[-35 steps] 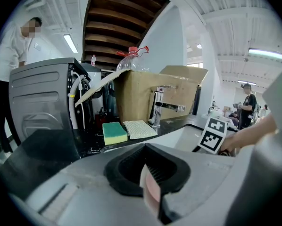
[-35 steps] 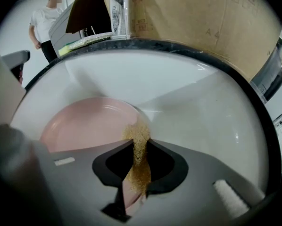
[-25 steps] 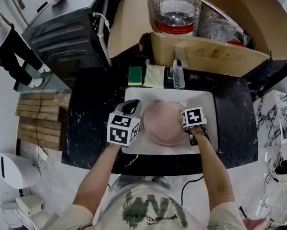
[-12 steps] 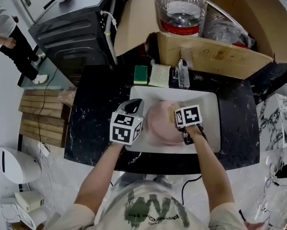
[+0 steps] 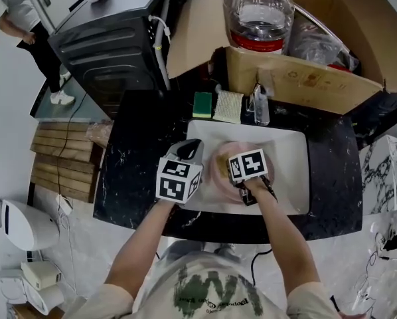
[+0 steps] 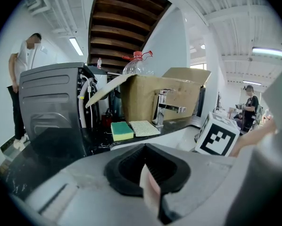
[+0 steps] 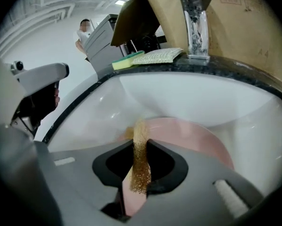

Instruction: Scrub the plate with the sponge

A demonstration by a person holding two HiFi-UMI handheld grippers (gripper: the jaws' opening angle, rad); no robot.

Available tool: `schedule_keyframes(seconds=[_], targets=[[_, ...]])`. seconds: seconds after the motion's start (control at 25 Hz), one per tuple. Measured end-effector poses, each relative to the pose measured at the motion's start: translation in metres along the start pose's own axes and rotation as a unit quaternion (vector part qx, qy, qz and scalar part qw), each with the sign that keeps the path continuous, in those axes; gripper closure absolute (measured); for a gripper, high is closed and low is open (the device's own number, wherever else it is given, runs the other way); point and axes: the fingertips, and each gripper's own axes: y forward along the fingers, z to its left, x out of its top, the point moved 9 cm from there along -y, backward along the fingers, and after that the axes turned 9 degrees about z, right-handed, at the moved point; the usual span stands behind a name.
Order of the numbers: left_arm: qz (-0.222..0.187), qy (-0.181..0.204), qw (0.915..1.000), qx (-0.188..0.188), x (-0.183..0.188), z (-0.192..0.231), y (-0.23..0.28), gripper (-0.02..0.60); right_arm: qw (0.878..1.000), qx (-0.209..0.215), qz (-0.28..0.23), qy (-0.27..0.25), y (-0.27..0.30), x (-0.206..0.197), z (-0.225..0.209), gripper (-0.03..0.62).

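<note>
Shift since a second ago: right gripper further left over the plate, now close to the left gripper.
Right gripper: clamped on a thin golden sponge, held on edge between the pads.
Sponge: far end down on the pink plate, near its middle.
Left gripper: closed on the plate's left rim, with the pink edge pinched between the black pads.
Plate: round and pink, lying in the white sink between the two grippers.
Sink: set into the dark marbled surface.
Behind the sink: green sponge and pale scrub pad side by side on the surface, tap just to their right.
Further back: open cardboard box with a large clear water bottle standing in it.
Left of the surface: dark grey machine, and a person standing beyond it.
</note>
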Motion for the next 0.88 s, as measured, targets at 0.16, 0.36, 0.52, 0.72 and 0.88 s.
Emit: schedule_keyframes(seconds=[0.16, 0.36, 0.52, 0.72, 0.88], targets=[[0.000, -0.001, 1.0000, 0.003, -0.001, 0.001, -0.001, 0.581, 1.000, 0.013, 0.016, -0.003, 0.012, -0.003, 0.011, 0.525], [0.001, -0.001, 1.0000, 0.006, -0.002, 0.003, -0.003, 0.581, 0.999, 0.005, 0.035, -0.010, 0.023, -0.009, 0.014, 0.523], [0.003, -0.002, 1.0000, 0.007, -0.004, 0.003, -0.004, 0.581, 0.999, -0.005, 0.045, -0.017, 0.027, -0.013, 0.010, 0.523], [0.005, -0.002, 1.0000, 0.008, -0.005, 0.001, -0.003, 0.581, 0.999, -0.003, 0.049, -0.016, 0.027, -0.016, 0.003, 0.522], [0.007, -0.005, 0.9999, 0.009, -0.006, 0.001, -0.002, 0.581, 0.999, -0.006, 0.052, -0.011, 0.024, -0.019, -0.003, 0.522]])
